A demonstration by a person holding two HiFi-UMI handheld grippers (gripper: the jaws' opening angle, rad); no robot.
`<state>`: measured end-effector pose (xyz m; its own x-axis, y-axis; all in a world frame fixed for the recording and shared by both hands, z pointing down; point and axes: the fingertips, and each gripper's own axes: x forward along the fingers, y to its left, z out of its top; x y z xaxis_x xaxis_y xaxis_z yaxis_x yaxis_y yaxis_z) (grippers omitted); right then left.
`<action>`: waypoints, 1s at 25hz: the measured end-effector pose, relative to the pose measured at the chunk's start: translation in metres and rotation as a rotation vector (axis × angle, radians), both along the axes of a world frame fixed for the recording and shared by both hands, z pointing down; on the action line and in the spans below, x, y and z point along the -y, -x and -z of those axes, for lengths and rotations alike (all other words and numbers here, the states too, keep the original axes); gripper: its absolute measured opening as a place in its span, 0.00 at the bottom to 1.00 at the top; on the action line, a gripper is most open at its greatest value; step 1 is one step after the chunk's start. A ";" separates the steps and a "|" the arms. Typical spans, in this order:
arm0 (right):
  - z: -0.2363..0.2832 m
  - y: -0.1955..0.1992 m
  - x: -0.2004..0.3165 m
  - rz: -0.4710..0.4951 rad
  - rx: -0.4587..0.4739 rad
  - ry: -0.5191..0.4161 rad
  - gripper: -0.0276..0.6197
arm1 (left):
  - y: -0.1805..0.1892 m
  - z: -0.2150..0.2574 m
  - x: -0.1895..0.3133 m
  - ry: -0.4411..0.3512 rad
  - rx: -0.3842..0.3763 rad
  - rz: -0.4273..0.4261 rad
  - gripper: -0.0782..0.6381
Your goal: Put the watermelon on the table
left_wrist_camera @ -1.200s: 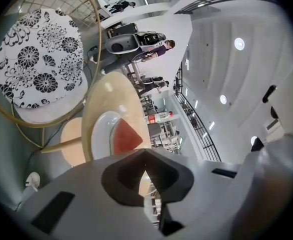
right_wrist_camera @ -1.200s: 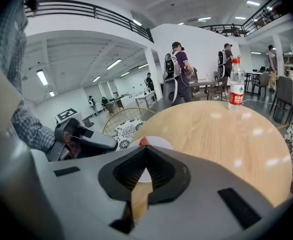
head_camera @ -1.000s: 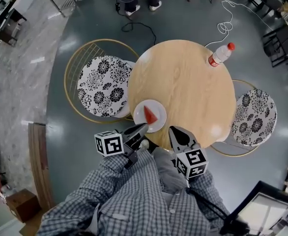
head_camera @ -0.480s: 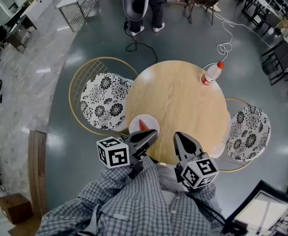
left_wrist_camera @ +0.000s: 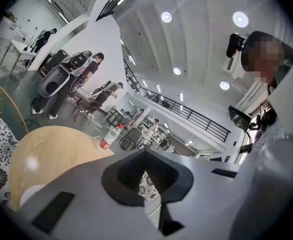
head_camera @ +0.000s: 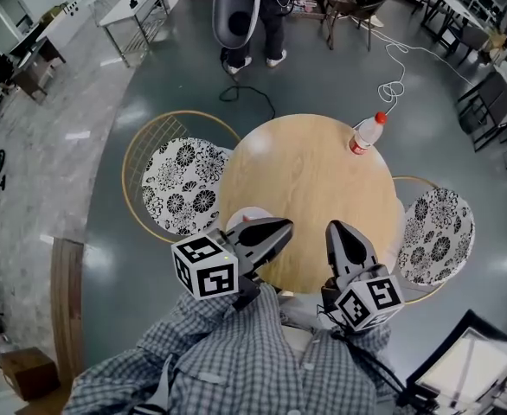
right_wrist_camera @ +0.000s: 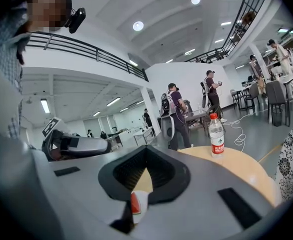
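Note:
A red watermelon slice (right_wrist_camera: pixel 135 202) lies on a white plate (head_camera: pixel 239 220) at the near left edge of the round wooden table (head_camera: pixel 314 188). In the head view my left gripper (head_camera: pixel 285 228) hangs above the plate and hides most of it. It is shut with nothing in it. My right gripper (head_camera: pixel 336 228) is to its right over the table's near edge, also shut and empty. In the right gripper view the slice and plate show through the gap under the jaws, well below them.
A water bottle (head_camera: pixel 364 134) with a red cap stands at the table's far right. Flower-patterned chairs sit to the left (head_camera: pixel 184 184) and right (head_camera: pixel 439 232). A white cable (head_camera: pixel 396 80) lies on the floor; a person (head_camera: pixel 271 11) stands beyond.
Both grippers have risen toward the camera and away from the plate, staying shut. The left one now covers most of the plate and slice. The table looks farther below.

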<state>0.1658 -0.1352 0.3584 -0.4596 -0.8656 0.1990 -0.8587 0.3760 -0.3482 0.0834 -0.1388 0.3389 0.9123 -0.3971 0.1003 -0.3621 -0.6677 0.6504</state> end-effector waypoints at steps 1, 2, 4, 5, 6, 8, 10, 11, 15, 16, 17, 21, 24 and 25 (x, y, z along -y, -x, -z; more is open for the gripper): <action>0.003 -0.001 0.001 -0.004 -0.001 -0.009 0.05 | -0.001 0.001 0.001 -0.008 0.003 -0.005 0.12; 0.005 -0.001 0.002 -0.006 -0.004 -0.018 0.05 | -0.001 0.001 0.001 -0.012 0.006 -0.008 0.12; 0.008 -0.001 0.003 -0.006 -0.011 -0.032 0.05 | -0.003 0.001 0.002 -0.013 0.005 -0.014 0.12; 0.009 -0.001 0.003 -0.004 -0.014 -0.038 0.05 | -0.003 0.000 0.002 -0.010 0.001 -0.016 0.12; 0.009 -0.001 0.003 -0.002 -0.017 -0.041 0.05 | -0.004 -0.001 0.002 -0.005 -0.004 -0.017 0.12; 0.008 -0.001 0.003 0.001 -0.020 -0.044 0.05 | -0.004 -0.003 0.003 0.003 -0.011 -0.018 0.12; 0.008 0.001 0.002 0.003 -0.018 -0.045 0.05 | -0.004 -0.004 0.002 0.005 -0.012 -0.019 0.12; 0.008 0.002 0.002 0.004 -0.018 -0.046 0.05 | -0.003 -0.005 0.001 0.006 -0.012 -0.020 0.12; 0.008 0.007 0.001 0.015 -0.021 -0.045 0.05 | -0.002 -0.005 0.001 0.007 -0.010 -0.024 0.12; 0.007 0.008 0.001 0.018 -0.022 -0.044 0.05 | -0.002 -0.005 0.000 0.010 -0.012 -0.026 0.12; 0.007 0.008 0.001 0.022 -0.023 -0.044 0.05 | -0.003 -0.006 0.000 0.014 -0.015 -0.030 0.12; 0.006 0.011 0.002 0.032 -0.022 -0.042 0.05 | -0.005 -0.006 -0.003 0.022 -0.018 -0.040 0.12; 0.007 0.014 0.002 0.038 -0.023 -0.043 0.05 | -0.004 -0.006 -0.003 0.020 -0.013 -0.044 0.12; 0.007 0.015 0.001 0.039 -0.024 -0.044 0.05 | -0.004 -0.006 -0.004 0.018 -0.013 -0.044 0.12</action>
